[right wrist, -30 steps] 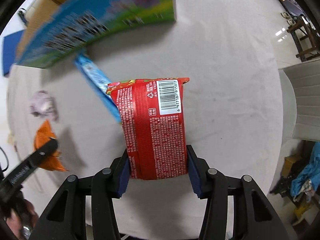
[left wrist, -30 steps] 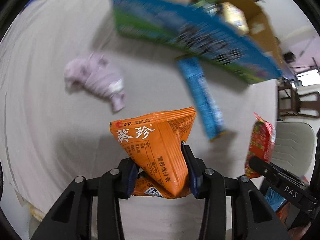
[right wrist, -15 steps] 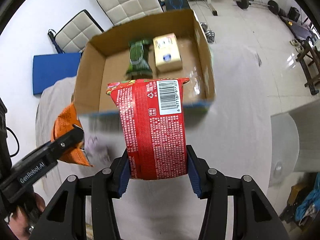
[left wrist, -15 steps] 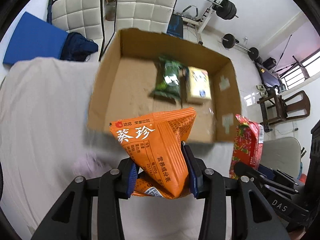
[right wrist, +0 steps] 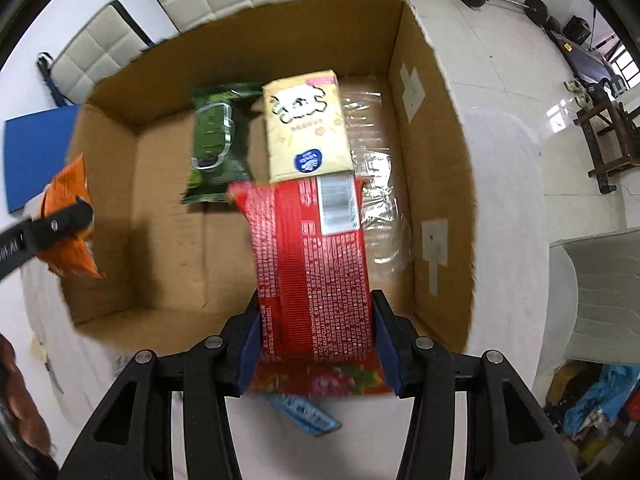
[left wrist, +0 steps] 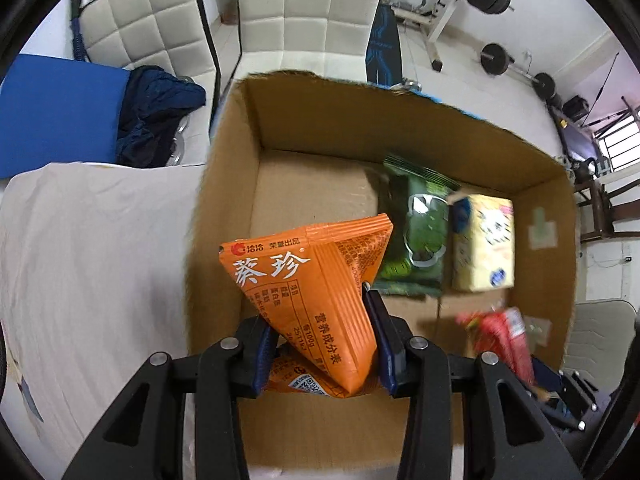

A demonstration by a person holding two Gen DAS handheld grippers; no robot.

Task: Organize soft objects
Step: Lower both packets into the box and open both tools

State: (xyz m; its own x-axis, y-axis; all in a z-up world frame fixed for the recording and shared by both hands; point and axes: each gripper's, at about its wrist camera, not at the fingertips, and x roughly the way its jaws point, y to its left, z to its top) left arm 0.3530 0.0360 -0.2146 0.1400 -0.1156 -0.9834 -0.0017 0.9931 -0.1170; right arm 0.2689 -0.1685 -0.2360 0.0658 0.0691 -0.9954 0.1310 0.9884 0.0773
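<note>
Two light, crinkly, slippery packets, each clamped low: left claw (left wrist: pixel 320 344) grips the orange packet (left wrist: pixel 316 280), right claw (right wrist: pixel 316 340) the red packet (right wrist: pixel 312 264), above the cardboard box (right wrist: pixel 436 152).

A home room used as a gym

Barbell (left wrist: pixel 516 68) and weight bench (left wrist: pixel 420 12) on a tiled floor (right wrist: pixel 480 40) — plus 2 quilted white chairs (left wrist: pixel 296 4) and a cloth-covered table (left wrist: pixel 88 248).

An orange snack packet (left wrist: pixel 316 300) hangs above the near-left corner of the open cardboard box (right wrist: pixel 436 184). A red packet (right wrist: pixel 316 264) hangs over its near-right part. Inside, far, lie a green pack (right wrist: pixel 218 140) and, right of it, a yellow tissue pack (right wrist: pixel 306 128).
</note>
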